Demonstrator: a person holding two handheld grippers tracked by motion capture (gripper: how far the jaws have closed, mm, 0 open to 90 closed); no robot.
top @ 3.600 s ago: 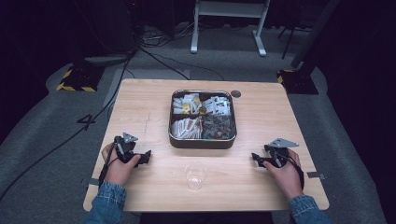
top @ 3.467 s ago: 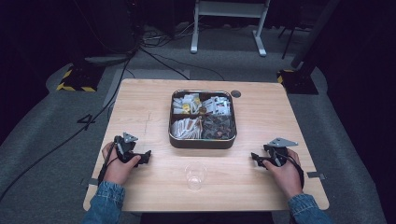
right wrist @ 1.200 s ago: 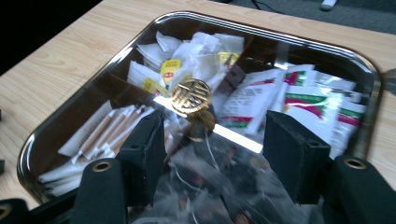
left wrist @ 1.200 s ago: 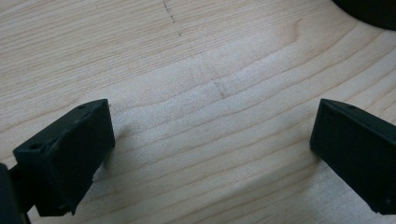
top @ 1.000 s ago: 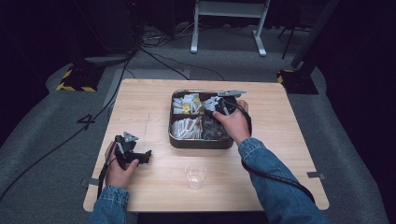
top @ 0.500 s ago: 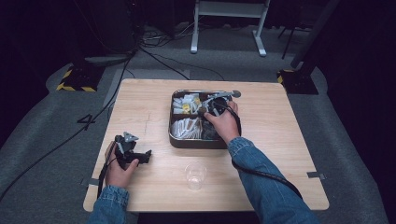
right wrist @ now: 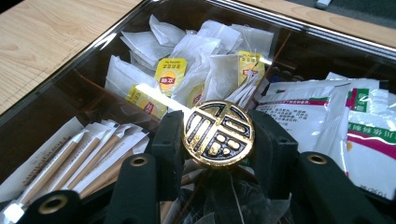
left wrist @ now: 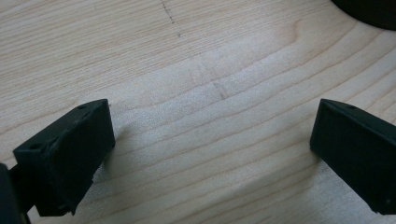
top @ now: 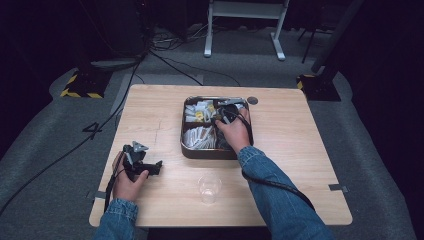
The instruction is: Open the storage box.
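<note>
1. Right now the right gripper (right wrist: 218,140) reaches into the square metal box (top: 186,150) in the middle of the wooden table (top: 300,150); its jaws have just been closing, and a round gold knob (right wrist: 218,134) sits between them
2. Seen from the right gripper view, both black jaws flank the knob at its left and right edges and look to be touching it, so the tool stands at a medium width, set around the knob
3. That knob bears a cut-out pattern in gold over a dark ground and appears to sit on a clear glass lid, through which the box's contents show
4. Under the glass lie yellow-tagged tea bags (right wrist: 170,77) at the far side, white sachets with green and red print (right wrist: 327,105) on the right, and paper-wrapped wooden sticks (right wrist: 79,161) at the near left
5. From the high view the right hand (top: 234,132) rests over the box's right half, a denim sleeve behind it
6. Meanwhile the left gripper (left wrist: 212,144) lies low over bare wood near the table's left front edge, held in the left hand (top: 127,182), well apart from the box; its jaws stand wide with nothing between them
7. Nearer the person, a clear plastic cup (top: 209,188) stands upright on the table, apart from both tools
</note>
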